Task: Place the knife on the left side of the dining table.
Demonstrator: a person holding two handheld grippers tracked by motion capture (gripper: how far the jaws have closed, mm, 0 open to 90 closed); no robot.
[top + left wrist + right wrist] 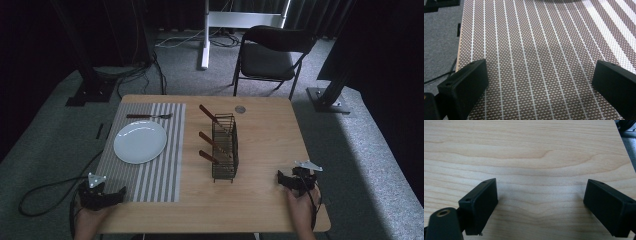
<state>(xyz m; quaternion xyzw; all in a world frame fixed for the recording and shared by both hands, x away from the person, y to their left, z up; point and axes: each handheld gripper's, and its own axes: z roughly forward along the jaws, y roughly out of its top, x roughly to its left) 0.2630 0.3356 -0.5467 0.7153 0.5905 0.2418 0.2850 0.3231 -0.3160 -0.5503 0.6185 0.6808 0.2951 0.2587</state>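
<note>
Left hand-held gripper [114,194] rests wide open and empty at the near edge of the striped woven placemat [165,165]. White round plate [140,142] and a wooden-handled fork [148,116] already sit there. Dark wire caddy [224,147] mid-counter holds three wooden-handled utensils, seemingly left to lay. Right hand-held gripper [281,179], jaws spread, grips nothing.

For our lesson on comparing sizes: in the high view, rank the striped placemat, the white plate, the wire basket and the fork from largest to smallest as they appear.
1. Striped placemat
2. White plate
3. Wire basket, covering somewhat less area than the plate
4. Fork, long but very thin
</note>
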